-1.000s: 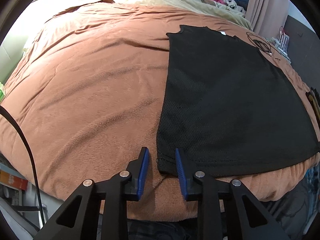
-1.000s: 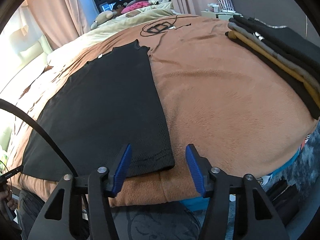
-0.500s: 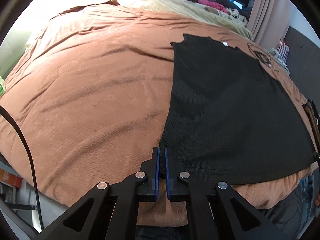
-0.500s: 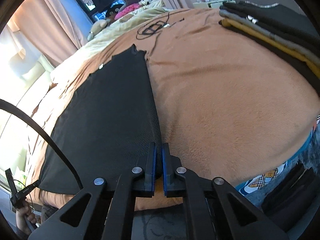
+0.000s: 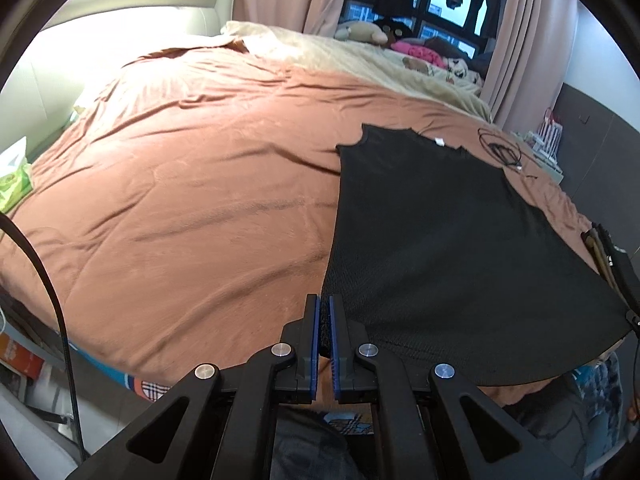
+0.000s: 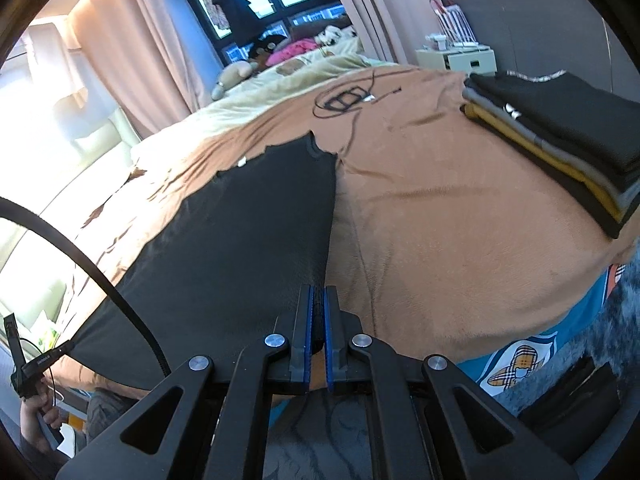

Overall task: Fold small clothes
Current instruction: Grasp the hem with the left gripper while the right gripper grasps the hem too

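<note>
- The black mesh-knit sleeveless top (image 5: pixel 440 248) lies spread flat on the rust-brown plush blanket (image 5: pixel 180 208) covering the bed, neckline away from the cameras, hem near the bed's front edge.
- Its fabric shows a fine perforated weave, matte, with a small white label (image 5: pixel 439 142) at the collar.
- The left gripper (image 5: pixel 324 332) has its blue-padded jaws pressed narrow on the top's near left hem corner, fabric pinched between them.
- The right gripper (image 6: pixel 317 320) likewise clamps the opposite hem corner, a dark bunch of cloth visible between its pads.
- The hem stretches taut between both corners and lifts slightly off the blanket.
- A stack of folded dark, grey and mustard garments (image 6: pixel 560 140) sits on the blanket's right side.
- A coiled black cable (image 6: pixel 344 100) lies beyond the collar.
</note>
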